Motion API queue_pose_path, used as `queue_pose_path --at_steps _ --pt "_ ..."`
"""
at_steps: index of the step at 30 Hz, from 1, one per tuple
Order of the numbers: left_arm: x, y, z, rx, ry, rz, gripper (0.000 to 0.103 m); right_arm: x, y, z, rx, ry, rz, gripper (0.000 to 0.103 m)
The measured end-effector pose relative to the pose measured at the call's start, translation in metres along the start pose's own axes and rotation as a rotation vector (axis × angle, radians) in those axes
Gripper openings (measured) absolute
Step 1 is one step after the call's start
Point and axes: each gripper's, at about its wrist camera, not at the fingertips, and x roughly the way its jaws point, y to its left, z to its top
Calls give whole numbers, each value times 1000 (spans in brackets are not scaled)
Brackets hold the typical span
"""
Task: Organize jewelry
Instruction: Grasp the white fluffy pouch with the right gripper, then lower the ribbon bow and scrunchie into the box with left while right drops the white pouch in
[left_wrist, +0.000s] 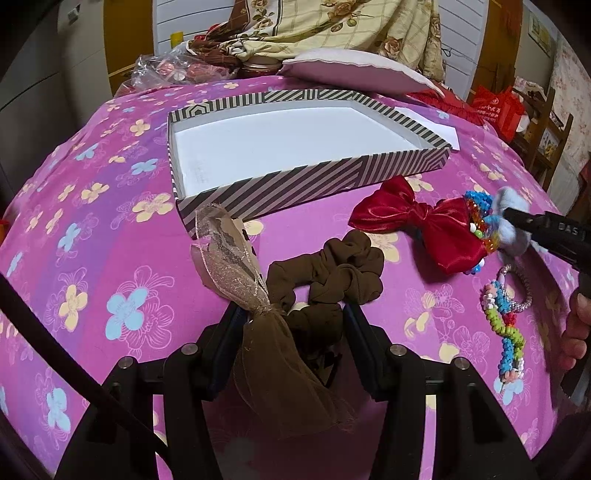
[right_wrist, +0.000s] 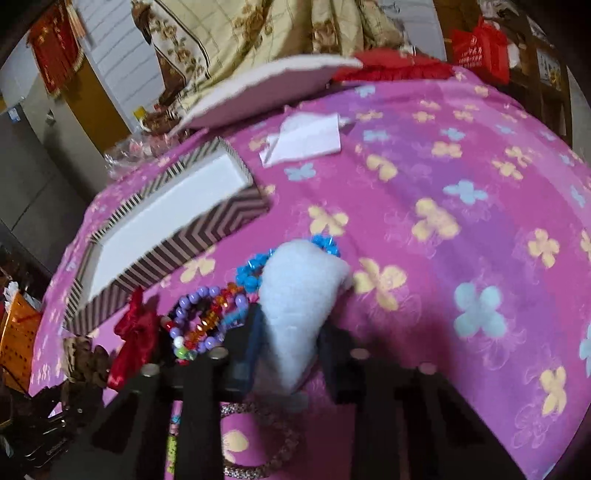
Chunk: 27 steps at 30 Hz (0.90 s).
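Note:
A brown scrunchie (left_wrist: 332, 273) with a sheer tan ribbon (left_wrist: 229, 258) lies on the pink flowered cloth, and my left gripper (left_wrist: 295, 321) is shut on its near end. Behind it stands an open striped box (left_wrist: 314, 181) with a bare white floor, also in the right wrist view (right_wrist: 192, 236). My right gripper (right_wrist: 291, 339) is shut on a pale blue fluffy scrunchie (right_wrist: 299, 295), seen at the right of the left wrist view (left_wrist: 509, 218). Next to it lie a red satin bow (left_wrist: 417, 218), bead bracelets (right_wrist: 207, 317) and a coloured bead strand (left_wrist: 506, 325).
A glittery ring band (right_wrist: 266, 443) lies under my right gripper. A pink cushion (left_wrist: 351, 68), a folded white paper (right_wrist: 306, 138) and a plastic bag (left_wrist: 166, 70) sit at the far edge. Red bags (left_wrist: 498, 107) stand beyond. A person's hand (left_wrist: 576, 332) is at the right.

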Motion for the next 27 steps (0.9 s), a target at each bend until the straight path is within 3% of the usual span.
queue_pose_path --at_steps 2,4,7,14,16,19,24,27 --pt "-1 4 1 -20 -6 -10 6 -13 -1 0 -11 -42 -8 26" --pt "-2 8 1 -41 -8 -30 0 -33 -5 0 -1 -107 6 26" --pt "-7 10 2 -47 -30 -50 0 -58 -12 1 11 -207 24 26" --pt "-41 7 7 -33 -199 -174 0 -72 -17 0 46 -298 71 27" --pt "-45 6 8 -30 -220 -194 0 -71 -9 -1 10 -289 88 28" --pt "-46 7 10 -38 -225 -209 0 -59 7 0 -59 -177 129 28" --pt "-43 12 10 -62 -207 -204 0 -47 29 -7 -179 -97 93 28" --pt "-41 10 9 -58 -195 -168 0 -45 38 -13 -232 -94 22 28"
